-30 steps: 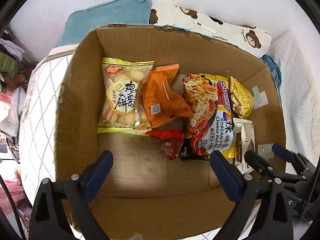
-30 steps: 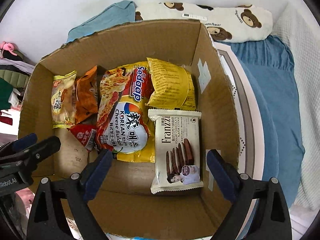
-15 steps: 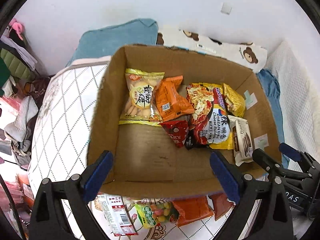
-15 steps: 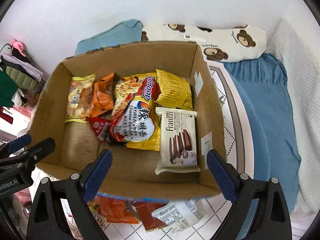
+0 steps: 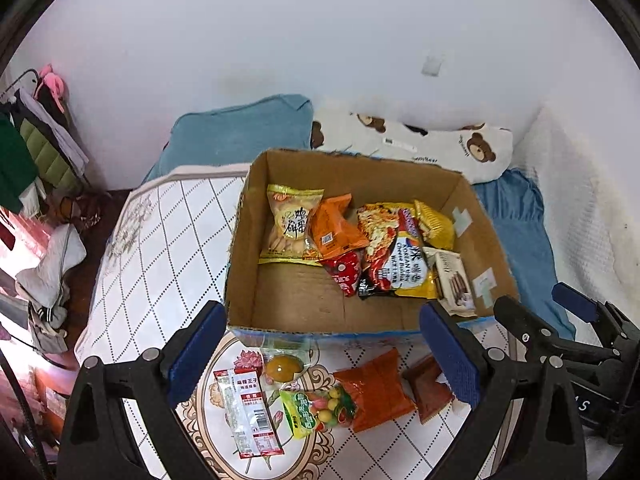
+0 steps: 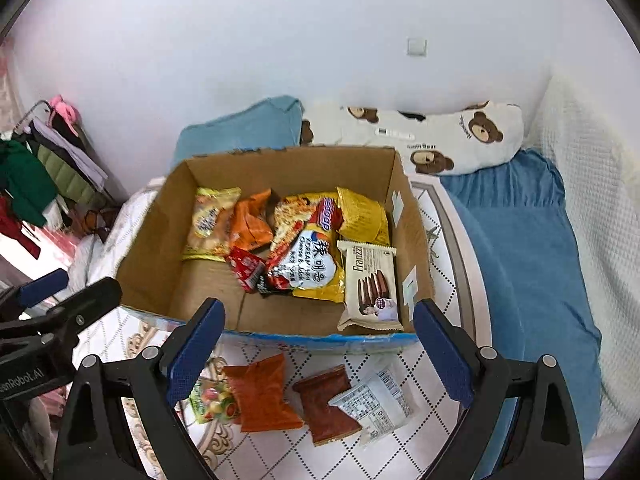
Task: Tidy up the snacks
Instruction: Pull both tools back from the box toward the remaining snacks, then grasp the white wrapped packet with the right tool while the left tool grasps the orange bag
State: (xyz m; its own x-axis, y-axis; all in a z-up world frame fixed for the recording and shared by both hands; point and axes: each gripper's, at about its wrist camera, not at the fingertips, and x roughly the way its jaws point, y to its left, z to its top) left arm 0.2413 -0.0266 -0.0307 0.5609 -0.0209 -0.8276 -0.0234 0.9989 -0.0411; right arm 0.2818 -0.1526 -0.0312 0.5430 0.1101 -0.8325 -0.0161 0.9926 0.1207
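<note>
- The left gripper [image 5: 324,354] and the right gripper [image 6: 316,350] both hung above the near wall of the brown open-topped cardboard box [image 5: 288,320], each with its blue-padded jaws spread wide and nothing between them.
- The step in hand looked like choosing the next loose packet from the quilted white bedcover [image 5: 160,248] in front of the box.
- To do it well, I judged each gripper should drop straight onto one packet, pinch it across its narrow width near the middle, and lift it clear of the box wall before moving over the bare cardboard floor at the box's near-left.
- The crinkly orange foil pouch [image 6: 260,398] lay touching the green bag of coloured sweets [image 6: 210,400], so a grip at its far edge seemed safer than one at the shared seam.
- Counted inside the box: seven packets, namely one yellow rice-cracker bag [image 5: 292,224], one orange packet [image 5: 334,232], one small red sachet [image 5: 344,272], one red-and-yellow noodle packet [image 6: 308,256], one black packet mostly hidden beneath it, one plain yellow bag [image 6: 362,218] and one cream chocolate-biscuit pack [image 6: 372,284].
- Counted on the bedcover: six, namely the orange pouch, one dark red-brown pouch [image 6: 326,408], one white printed wrapper [image 6: 374,404], the sweets bag, one clear packet holding a yellow round [image 5: 282,368] and one long red-and-white stick pack [image 5: 246,412].
</note>
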